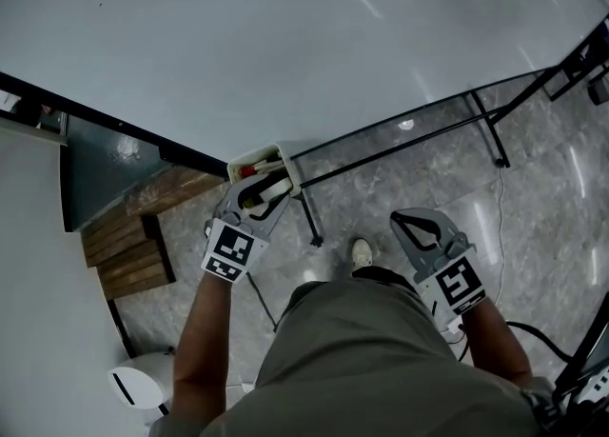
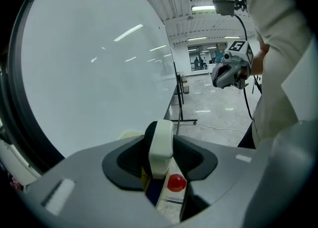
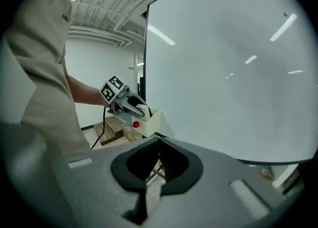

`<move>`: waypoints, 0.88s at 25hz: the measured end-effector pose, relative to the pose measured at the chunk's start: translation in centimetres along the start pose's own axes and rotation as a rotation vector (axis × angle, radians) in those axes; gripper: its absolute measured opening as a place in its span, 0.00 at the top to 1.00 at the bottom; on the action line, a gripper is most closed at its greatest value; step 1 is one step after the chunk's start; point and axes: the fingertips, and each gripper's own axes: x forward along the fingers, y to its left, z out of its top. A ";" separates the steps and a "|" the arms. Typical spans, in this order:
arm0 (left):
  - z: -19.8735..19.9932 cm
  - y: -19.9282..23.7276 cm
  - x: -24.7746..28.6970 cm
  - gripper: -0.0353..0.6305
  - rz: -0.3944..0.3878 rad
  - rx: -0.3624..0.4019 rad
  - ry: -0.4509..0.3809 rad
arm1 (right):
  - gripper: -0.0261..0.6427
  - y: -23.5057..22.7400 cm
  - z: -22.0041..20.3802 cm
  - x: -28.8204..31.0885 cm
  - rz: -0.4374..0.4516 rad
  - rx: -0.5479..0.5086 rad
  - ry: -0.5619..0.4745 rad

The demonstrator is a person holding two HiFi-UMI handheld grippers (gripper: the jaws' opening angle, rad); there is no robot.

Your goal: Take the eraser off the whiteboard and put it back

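My left gripper is shut on the white eraser, which stands upright between its jaws. It hangs over a white tray fixed at the lower edge of the whiteboard. A marker with a red cap lies in that tray just under the eraser. In the right gripper view the left gripper shows with the eraser above the tray. My right gripper is shut and empty, away from the board, over the floor.
The whiteboard's dark metal stand runs along the floor below the board, with a leg beside the tray. Wooden steps lie at the left. A white round bin stands by my left arm. Cables trail on the floor at right.
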 end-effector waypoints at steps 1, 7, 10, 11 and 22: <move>-0.2 0.0 0.1 0.69 0.000 -0.002 0.005 | 0.96 -0.1 -0.1 0.1 0.005 0.002 0.004; -0.7 0.0 0.6 0.69 -0.001 -0.004 0.028 | 0.96 -0.4 -0.3 0.7 0.027 -0.006 0.009; -0.8 0.0 0.8 0.69 0.000 0.001 0.037 | 0.96 -0.7 -0.3 0.8 0.030 0.002 0.008; -0.8 0.0 0.9 0.69 0.000 0.003 0.040 | 0.96 -0.8 -0.3 0.9 0.031 0.002 0.008; -1.4 -0.1 1.2 0.69 0.022 0.019 0.113 | 0.96 -0.8 -0.4 1.0 0.054 -0.003 0.002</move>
